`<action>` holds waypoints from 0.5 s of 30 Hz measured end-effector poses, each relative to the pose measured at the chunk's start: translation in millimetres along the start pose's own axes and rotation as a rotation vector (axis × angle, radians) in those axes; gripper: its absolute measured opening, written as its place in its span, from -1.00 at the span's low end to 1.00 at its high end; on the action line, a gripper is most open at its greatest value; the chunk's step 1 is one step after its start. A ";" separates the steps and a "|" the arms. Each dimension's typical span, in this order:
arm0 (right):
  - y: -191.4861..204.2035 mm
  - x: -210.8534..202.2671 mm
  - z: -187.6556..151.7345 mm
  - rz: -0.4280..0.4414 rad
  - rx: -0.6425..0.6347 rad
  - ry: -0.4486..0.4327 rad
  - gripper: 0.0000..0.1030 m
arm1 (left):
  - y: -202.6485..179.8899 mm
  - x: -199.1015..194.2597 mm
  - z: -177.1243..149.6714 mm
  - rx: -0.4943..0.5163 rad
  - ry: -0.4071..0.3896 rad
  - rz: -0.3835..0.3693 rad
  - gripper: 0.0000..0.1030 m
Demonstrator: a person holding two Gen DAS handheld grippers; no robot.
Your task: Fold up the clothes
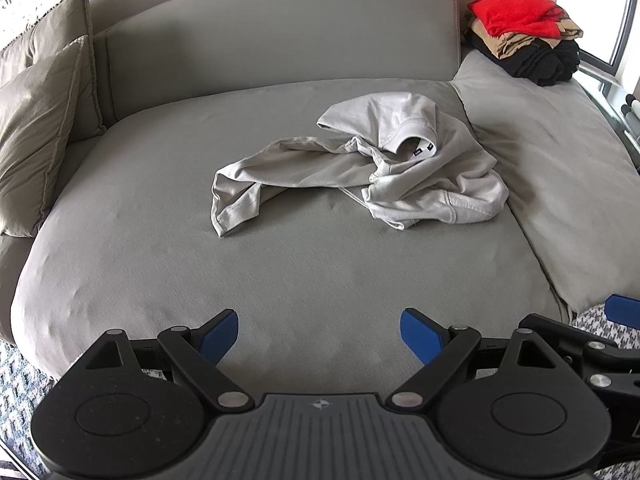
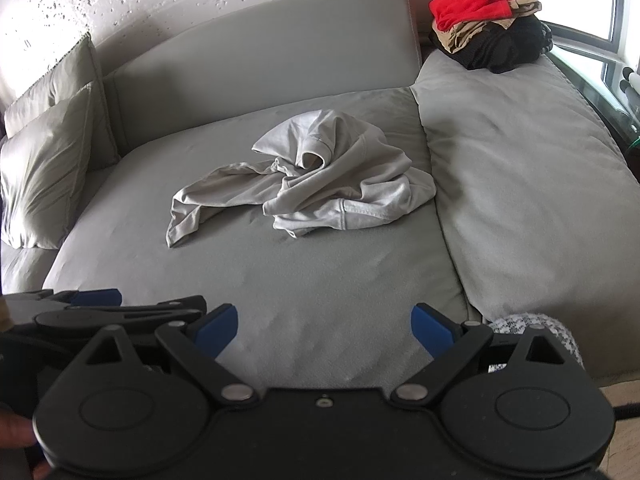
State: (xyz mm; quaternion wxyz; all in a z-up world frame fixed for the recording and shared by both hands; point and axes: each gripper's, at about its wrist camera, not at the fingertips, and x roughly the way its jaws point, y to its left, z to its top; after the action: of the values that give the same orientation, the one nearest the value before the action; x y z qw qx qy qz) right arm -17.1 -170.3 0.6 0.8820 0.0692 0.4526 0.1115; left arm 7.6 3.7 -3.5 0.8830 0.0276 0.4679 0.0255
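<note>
grey sofa point(image 1: 280, 280), crumpled shirt point(image 1: 400, 168) beyond level left gripper point(image 1: 320, 334) and right gripper point(image 2: 325, 330), both spread empty

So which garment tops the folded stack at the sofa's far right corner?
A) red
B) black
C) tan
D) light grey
A: the red garment lies on top of the stack, with tan and black ones beneath it; the light grey shirt lies crumpled mid-sofa.
</note>
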 end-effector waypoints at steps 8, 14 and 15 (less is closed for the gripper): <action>3.9 -0.2 20.8 0.002 -0.023 -0.043 0.83 | 20.0 -2.1 22.6 -0.038 -0.033 0.019 0.74; 3.5 -0.8 48.6 -0.014 -0.039 -0.098 0.83 | 39.5 -16.3 55.1 -0.071 -0.121 0.024 0.74; 4.0 -1.5 54.1 -0.010 -0.043 -0.111 0.83 | 41.5 -19.2 60.3 -0.072 -0.138 0.023 0.75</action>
State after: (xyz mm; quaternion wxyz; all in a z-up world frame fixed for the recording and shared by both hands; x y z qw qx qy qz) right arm 25.5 -167.9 34.0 0.9075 0.0538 0.4010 0.1128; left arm 45.9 42.3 49.2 0.9132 0.0027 0.4044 0.0507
